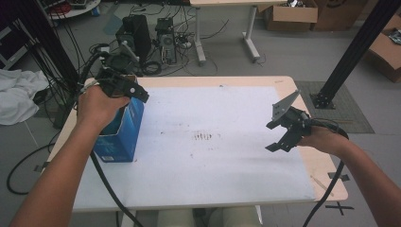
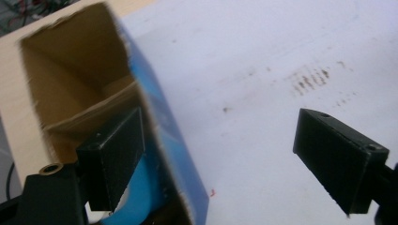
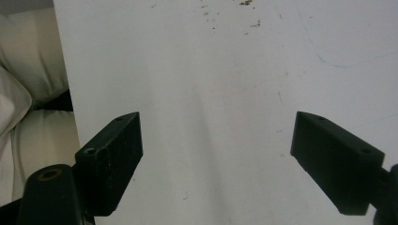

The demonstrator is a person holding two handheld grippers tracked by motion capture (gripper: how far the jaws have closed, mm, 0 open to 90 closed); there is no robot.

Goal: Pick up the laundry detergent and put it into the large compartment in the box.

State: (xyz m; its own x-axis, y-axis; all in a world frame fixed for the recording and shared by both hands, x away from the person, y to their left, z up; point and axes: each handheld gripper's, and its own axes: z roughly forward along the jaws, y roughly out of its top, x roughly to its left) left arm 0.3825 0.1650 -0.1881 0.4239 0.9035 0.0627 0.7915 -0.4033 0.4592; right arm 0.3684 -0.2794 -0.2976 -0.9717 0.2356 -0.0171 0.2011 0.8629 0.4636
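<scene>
Left gripper: two black jaws set wide apart. One jaw inside an open blue box (brown cardboard interior, top flap folded inward), by its blue wall; the other jaw outside, over the white table sheet. Sheet bears a patch of dark smudges and small specks. Bare wooden table edge beside box.

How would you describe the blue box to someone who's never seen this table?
Start at the white mat covering the light wooden table. At the mat's left edge stands an open-topped blue cardboard box, bare brown card inside. The left gripper is open, one jaw inside the box and the other outside its blue wall; nothing else stands on the mat.
</scene>
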